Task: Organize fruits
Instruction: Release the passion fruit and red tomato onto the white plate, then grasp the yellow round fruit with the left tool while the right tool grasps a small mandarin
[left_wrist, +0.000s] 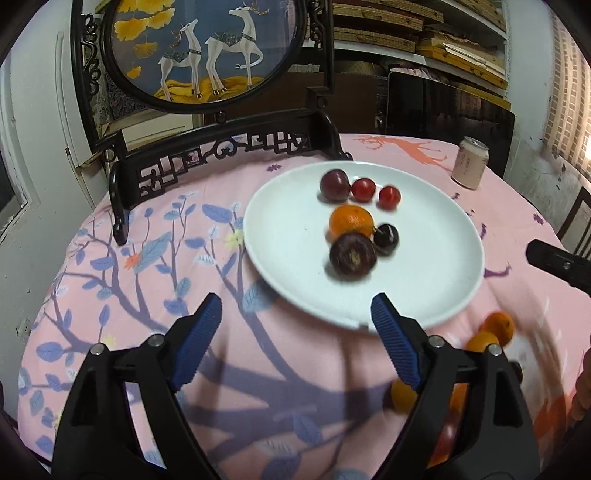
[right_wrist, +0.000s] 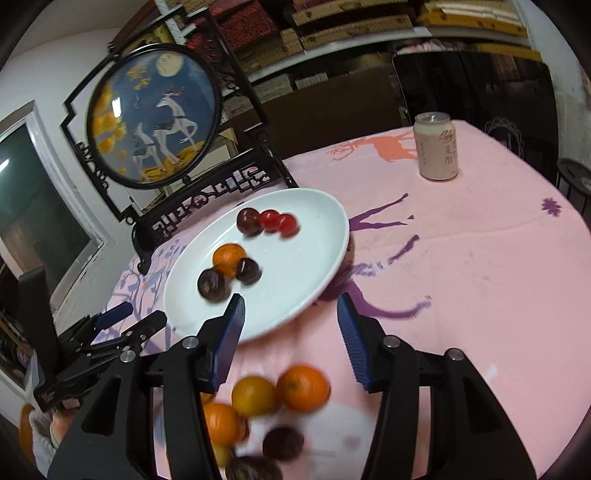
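Note:
A white plate (left_wrist: 288, 229) (right_wrist: 295, 277) lies on the pink tablecloth and holds several fruits. Among them are an orange (left_wrist: 351, 220) (right_wrist: 229, 254), dark plums (left_wrist: 334, 184) (right_wrist: 248, 220) and two small red fruits (left_wrist: 364, 189) (right_wrist: 269, 220). My left gripper (left_wrist: 295, 301) hovers open just before the plate's near rim, with nothing between its blue pads. My right gripper (right_wrist: 291, 301) is also open and empty, over the plate's near edge. Below it on the cloth lie loose oranges (right_wrist: 303, 387) (left_wrist: 498, 326) and a dark plum (right_wrist: 282, 443), blurred.
A pale drink can (left_wrist: 471, 162) (right_wrist: 436, 146) stands at the far right of the table. A black carved screen with deer (left_wrist: 199, 48) (right_wrist: 155, 114) stands behind the plate on the left. Shelves fill the background. The left gripper (right_wrist: 142, 315) shows at the left of the right wrist view.

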